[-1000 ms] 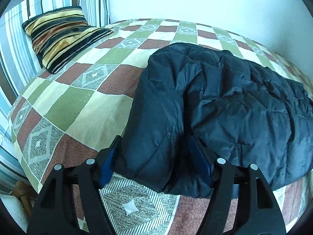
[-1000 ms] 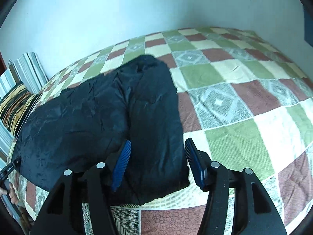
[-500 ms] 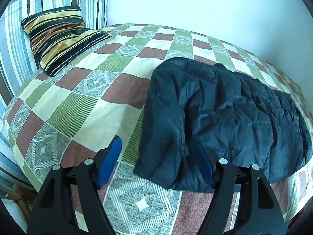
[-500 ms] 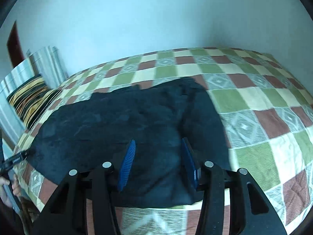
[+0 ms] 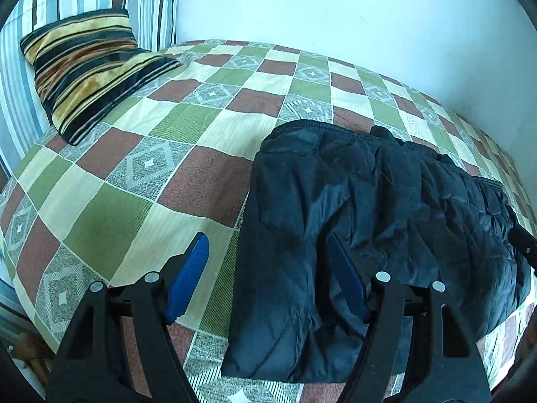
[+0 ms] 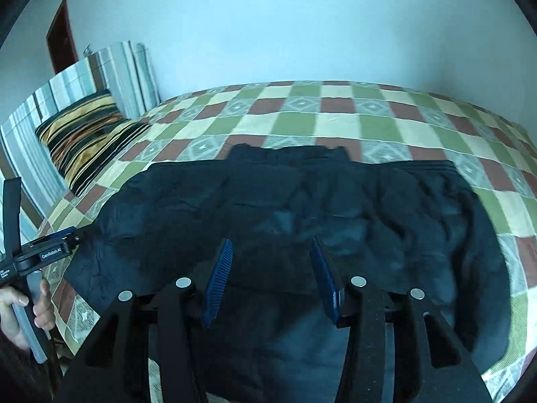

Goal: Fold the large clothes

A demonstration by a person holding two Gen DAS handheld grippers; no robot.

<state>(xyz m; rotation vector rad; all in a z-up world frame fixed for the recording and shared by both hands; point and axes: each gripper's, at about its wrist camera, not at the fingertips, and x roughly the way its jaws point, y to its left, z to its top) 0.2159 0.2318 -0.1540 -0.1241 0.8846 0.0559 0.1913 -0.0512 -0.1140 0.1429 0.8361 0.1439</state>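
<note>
In the left wrist view the left gripper [image 5: 265, 278] hangs with fingers wide and empty over the near hem of the soft, slippery dark quilted puffer jacket [image 5: 386, 215] on the checked bed [image 5: 141, 168], best taken by a corner, while the right wrist view alone shows the right gripper [image 6: 272, 278] half open, holding nothing, above the jacket [image 6: 302, 208], and the person's hand [image 6: 20, 312].

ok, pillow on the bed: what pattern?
The pillow has yellow, black and brown stripes; clearest in the left wrist view.

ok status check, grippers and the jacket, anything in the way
Left gripper open, right gripper open, neither gripping. Dark puffer jacket lying part-folded on the checkered bedspread. Nothing in the way.
</note>
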